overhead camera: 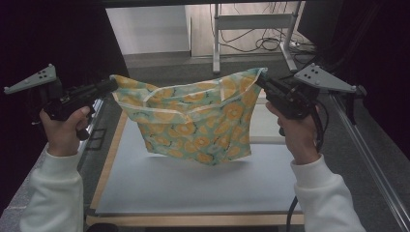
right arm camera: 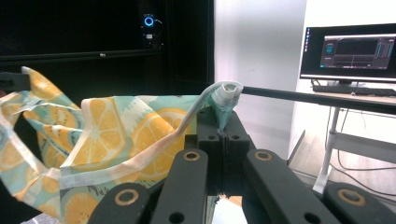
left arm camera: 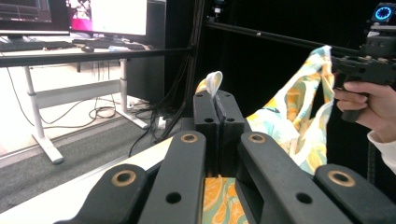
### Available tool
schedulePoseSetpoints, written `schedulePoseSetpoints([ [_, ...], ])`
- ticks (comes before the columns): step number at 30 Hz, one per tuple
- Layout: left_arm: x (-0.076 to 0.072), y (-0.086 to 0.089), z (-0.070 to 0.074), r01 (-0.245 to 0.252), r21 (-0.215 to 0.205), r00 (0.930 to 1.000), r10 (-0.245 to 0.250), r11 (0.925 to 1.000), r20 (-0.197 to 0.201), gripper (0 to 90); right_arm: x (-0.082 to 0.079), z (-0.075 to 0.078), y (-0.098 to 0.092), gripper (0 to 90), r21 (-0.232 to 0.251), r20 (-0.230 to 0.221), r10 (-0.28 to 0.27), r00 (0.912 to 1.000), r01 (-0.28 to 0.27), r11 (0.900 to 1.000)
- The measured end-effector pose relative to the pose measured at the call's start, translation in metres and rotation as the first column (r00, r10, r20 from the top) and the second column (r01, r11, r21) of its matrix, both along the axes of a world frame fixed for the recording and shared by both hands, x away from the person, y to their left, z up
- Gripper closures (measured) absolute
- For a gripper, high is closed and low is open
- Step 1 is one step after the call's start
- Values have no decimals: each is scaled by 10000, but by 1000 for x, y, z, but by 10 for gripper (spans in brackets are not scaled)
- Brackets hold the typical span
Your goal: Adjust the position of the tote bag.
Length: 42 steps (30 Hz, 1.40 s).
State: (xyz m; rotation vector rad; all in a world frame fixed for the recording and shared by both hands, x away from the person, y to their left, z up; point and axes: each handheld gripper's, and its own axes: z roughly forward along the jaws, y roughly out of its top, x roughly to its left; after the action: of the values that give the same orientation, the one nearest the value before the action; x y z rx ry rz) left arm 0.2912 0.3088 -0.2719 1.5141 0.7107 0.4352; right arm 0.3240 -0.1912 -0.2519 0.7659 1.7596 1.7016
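Item: cloth bag point(overhead camera: 193, 123), pale green with an orange-slice print and cream binding along the mouth and handles. Held up in the air above the grey mat point(overhead camera: 193, 188), clear of it, stretched between the two grippers with its mouth sagging open at the top and its body hanging below.

Left gripper point(overhead camera: 112, 85): at nine o'clock from the bag, jaws clenched on the bag's upper corner. In the left gripper view a scrap of cream edging point(left arm camera: 214, 84) pokes out above the closed black jaws, and printed cloth shows beneath them.

Right gripper point(overhead camera: 260, 79): at three o'clock from the bag, jaws clenched on the opposite top corner. The right gripper view shows a folded tuft of edging point(right arm camera: 226, 92) pinched at the tips, the binding trailing off toward nine o'clock.

Surroundings: wooden-edged table point(overhead camera: 193, 220) under the mat; white desk frame point(overhead camera: 251, 24) with floor cables at twelve o'clock; white sleeves point(overhead camera: 53, 193) at six o'clock.
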Motion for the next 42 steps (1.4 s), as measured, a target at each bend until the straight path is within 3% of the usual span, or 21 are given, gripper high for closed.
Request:
schedulePoseSetpoints([
  [6, -8, -4, -7, -90, 156, 9998, 92, 9998, -154, 900, 8, -5, 0, 884, -17, -233, 31, 9997, -31, 10000],
  [13, -8, -2, -17, 65, -214, 9994, -72, 9997, -338, 900, 14, -12, -2, 884, 126, -297, 64, 9995, -61, 9999],
  [20, -7, -2, -28, 124, -301, 9985, -140, 9995, -537, 900, 13, -18, -3, 882, 54, -348, 80, 9994, -78, 10000],
  [27, -5, 0, -41, 175, -348, 9962, -204, 9992, -846, 899, 10, -36, -5, 878, -200, -655, 137, 9978, -150, 9997],
  [42, -5, -2, -58, 307, -400, 9926, -352, 9987, -1160, 894, 4, -46, -11, 869, -88, -834, 195, 9963, -203, 9998],
])
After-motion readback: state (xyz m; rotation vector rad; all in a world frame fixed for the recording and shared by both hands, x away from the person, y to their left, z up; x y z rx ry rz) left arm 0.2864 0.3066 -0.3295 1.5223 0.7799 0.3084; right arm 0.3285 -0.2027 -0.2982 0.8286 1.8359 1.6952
